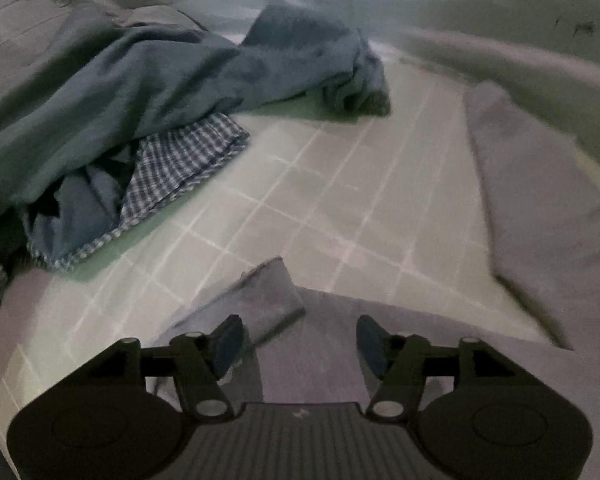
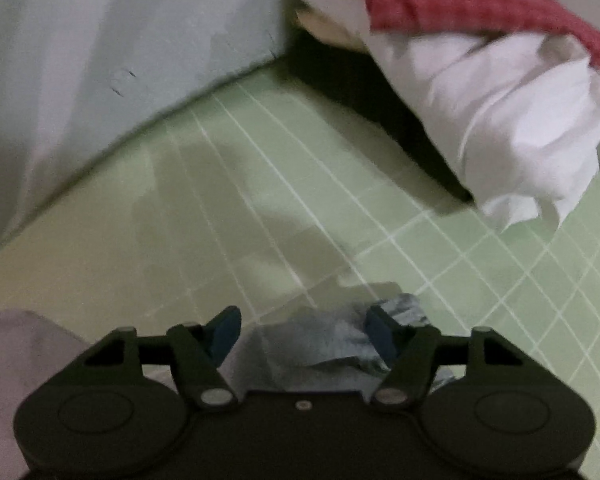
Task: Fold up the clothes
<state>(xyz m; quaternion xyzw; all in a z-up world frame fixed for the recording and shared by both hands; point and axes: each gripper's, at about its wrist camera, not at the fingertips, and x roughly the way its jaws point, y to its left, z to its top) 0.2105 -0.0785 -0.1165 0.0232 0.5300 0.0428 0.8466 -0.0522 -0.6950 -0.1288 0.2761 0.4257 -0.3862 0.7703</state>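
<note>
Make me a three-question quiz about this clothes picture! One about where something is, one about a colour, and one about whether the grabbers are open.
1. Where is the checked cloth in the left wrist view?
A. under the blue garment
B. on the white bundle
C. between the pads

2. What colour is the gridded mat?
A. red
B. light green
C. black

3. How do the left gripper jaws stand?
A. clamped shut
B. out of view
C. apart, over grey cloth

Answers:
1. A, its checks peek out beneath the blue folds.
2. B, pale green with white lines in the right wrist view.
3. C, a clear gap shows between the pads, nothing pinched.
</note>
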